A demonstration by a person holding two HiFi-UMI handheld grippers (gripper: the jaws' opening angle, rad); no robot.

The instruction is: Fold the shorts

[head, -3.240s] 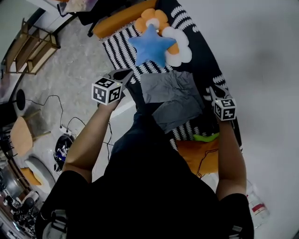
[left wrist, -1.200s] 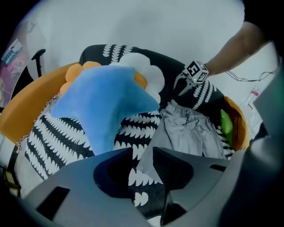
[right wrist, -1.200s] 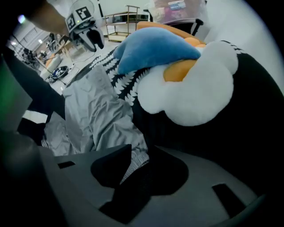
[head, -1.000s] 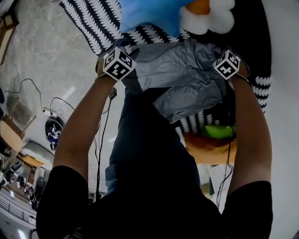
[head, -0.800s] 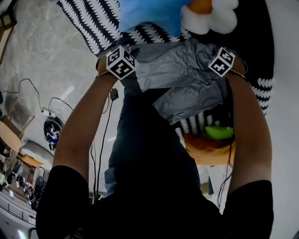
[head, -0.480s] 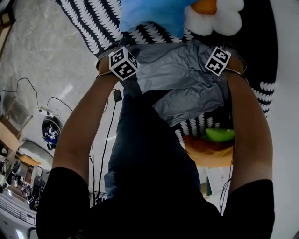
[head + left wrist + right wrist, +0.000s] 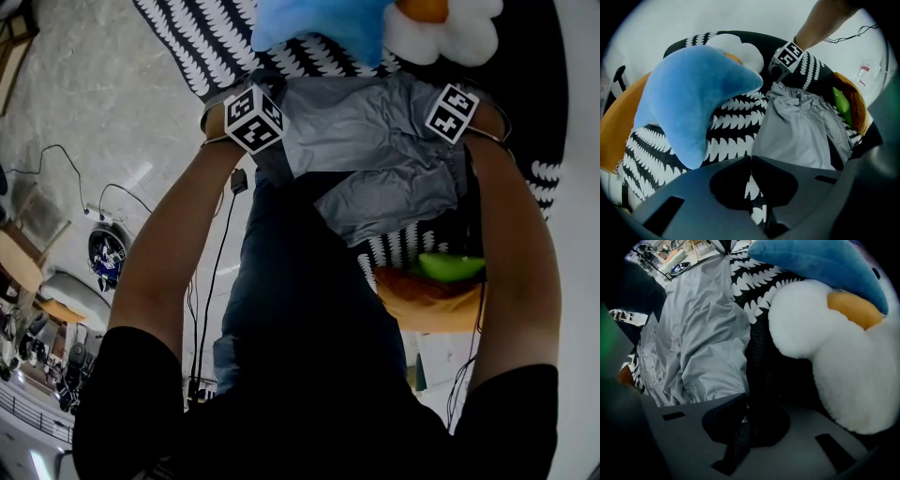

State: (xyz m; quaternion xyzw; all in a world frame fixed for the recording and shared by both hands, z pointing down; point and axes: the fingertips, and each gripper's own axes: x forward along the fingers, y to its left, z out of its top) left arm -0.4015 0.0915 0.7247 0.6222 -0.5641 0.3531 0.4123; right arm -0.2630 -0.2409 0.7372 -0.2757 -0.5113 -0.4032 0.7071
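Note:
The grey shorts [image 7: 375, 159] lie spread and creased on a black-and-white patterned blanket [image 7: 206, 37]. My left gripper [image 7: 751, 161] sits at the shorts' far left corner [image 7: 801, 136], its jaws closing, with the cloth's edge pinched at their tips. My right gripper [image 7: 747, 404] is at the far right corner [image 7: 703, 333], jaws also closing with the grey hem caught between them. In the head view only the two marker cubes show, the left cube [image 7: 255, 119] and the right cube [image 7: 452, 112], and the fingertips are hidden.
A blue star cushion [image 7: 323, 28] and a white flower cushion [image 7: 445, 33] lie just beyond the shorts. An orange cushion [image 7: 427, 295] with a green thing [image 7: 450, 265] sits near right. Cables run across the floor [image 7: 112, 206] at left. The person's dark trousers [image 7: 300, 281] cover the shorts' near edge.
Both arms have reached forward from the shorts' near sides to their far corners and sunk onto the cloth. The right cube has rolled.

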